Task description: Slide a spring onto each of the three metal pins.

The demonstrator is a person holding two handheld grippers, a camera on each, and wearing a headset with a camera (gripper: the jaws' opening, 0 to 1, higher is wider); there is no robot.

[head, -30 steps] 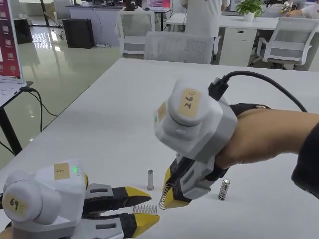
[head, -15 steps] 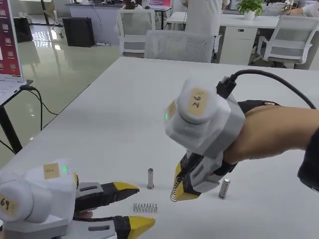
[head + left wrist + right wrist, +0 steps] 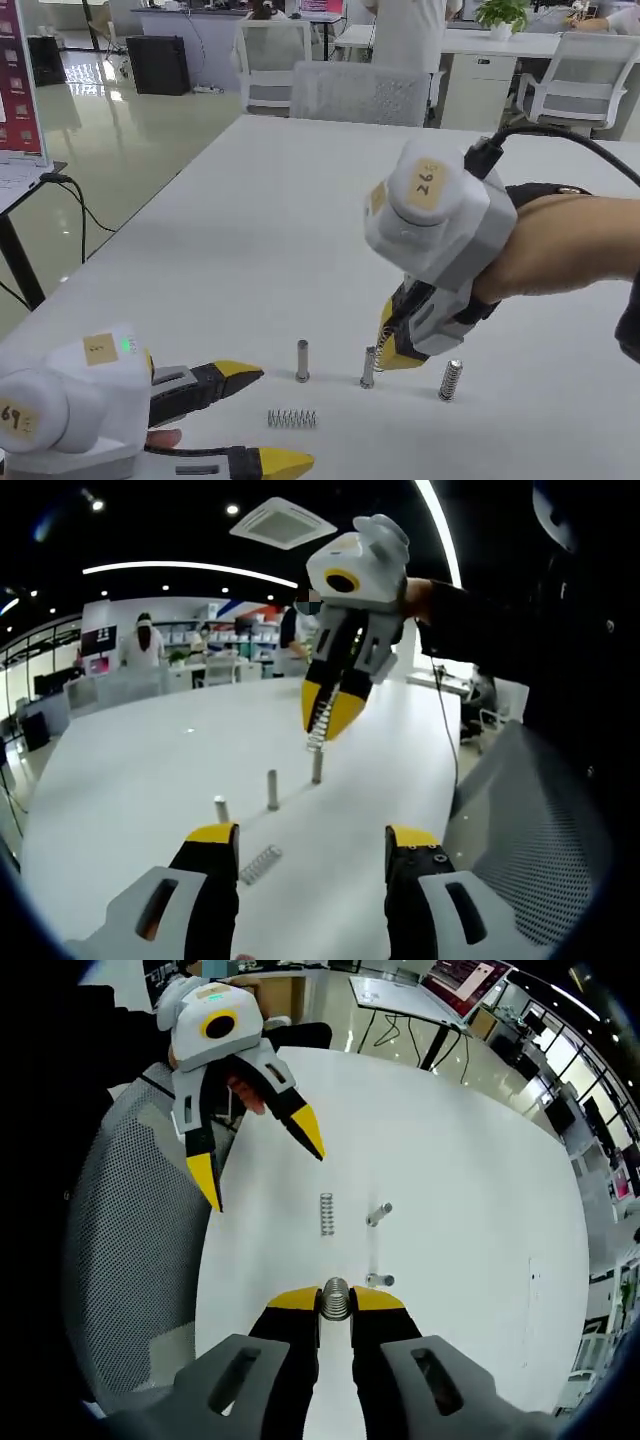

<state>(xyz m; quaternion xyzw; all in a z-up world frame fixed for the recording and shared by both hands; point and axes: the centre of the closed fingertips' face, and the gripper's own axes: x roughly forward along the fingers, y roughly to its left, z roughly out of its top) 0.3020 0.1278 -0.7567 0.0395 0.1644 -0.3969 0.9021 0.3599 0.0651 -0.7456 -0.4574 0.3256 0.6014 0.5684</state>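
Here the right gripper point(image 3: 393, 356) angles down, pinching a spring point(image 3: 336, 1300) over a pin point(image 3: 368, 367).

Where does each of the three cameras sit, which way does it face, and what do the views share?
Head view: on the person's head, facing forward and down at the white table; the person's right hand holds the right gripper.
Left gripper view: on the left gripper, looking along its own open yellow-tipped jaws at the row of metal pins.
Right gripper view: on the right gripper, looking down past the coil spring clamped in its own jaws.
Shared: the loose spring lying on the table shows in all three.
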